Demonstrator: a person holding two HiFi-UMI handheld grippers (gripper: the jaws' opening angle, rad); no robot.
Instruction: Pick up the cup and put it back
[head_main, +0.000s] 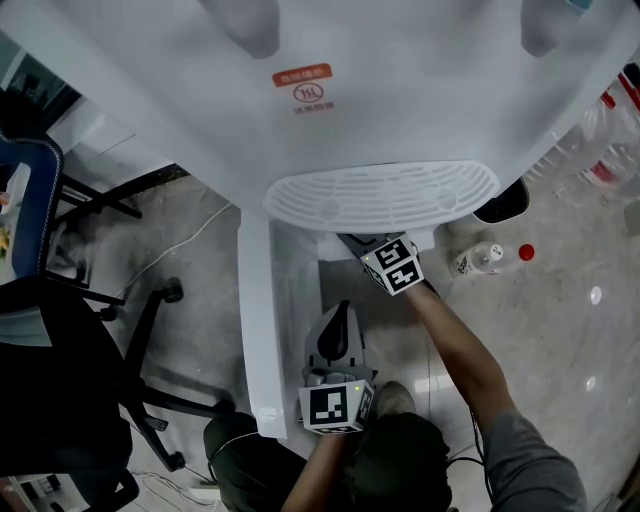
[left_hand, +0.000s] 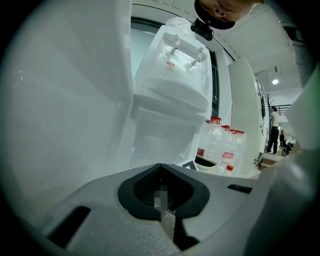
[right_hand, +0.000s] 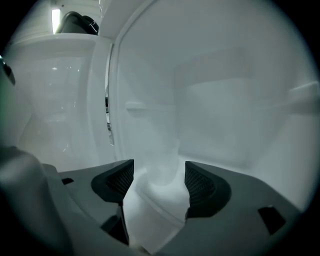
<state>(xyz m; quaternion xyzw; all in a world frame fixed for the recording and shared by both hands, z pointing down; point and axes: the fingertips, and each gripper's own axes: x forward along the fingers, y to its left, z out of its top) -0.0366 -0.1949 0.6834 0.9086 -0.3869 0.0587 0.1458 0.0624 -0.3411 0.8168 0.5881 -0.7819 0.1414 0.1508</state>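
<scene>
Between parted jaws of right tool (right_hand: 159, 176), cup (right_hand: 156, 212)

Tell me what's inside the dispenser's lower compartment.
A white cup is in there, between the open right gripper's jaws, with bare white walls behind it. In the head view, the drip tray covers the inside.

Head view: from above the white water dispenser (head_main: 400, 80), facing steeply down past its drip tray (head_main: 380, 195) to the floor (head_main: 560, 320).

Left gripper view: from the left gripper (head_main: 340, 310), low and close, facing the dispenser's front and its taps (left_hand: 185, 50).

Right gripper view: from the right gripper (head_main: 350, 240), very near, facing into the dispenser's lower compartment (right_hand: 225, 110).

All three views share the dispenser. The head and left gripper views share the red-capped water bottles (left_hand: 220, 145).
</scene>
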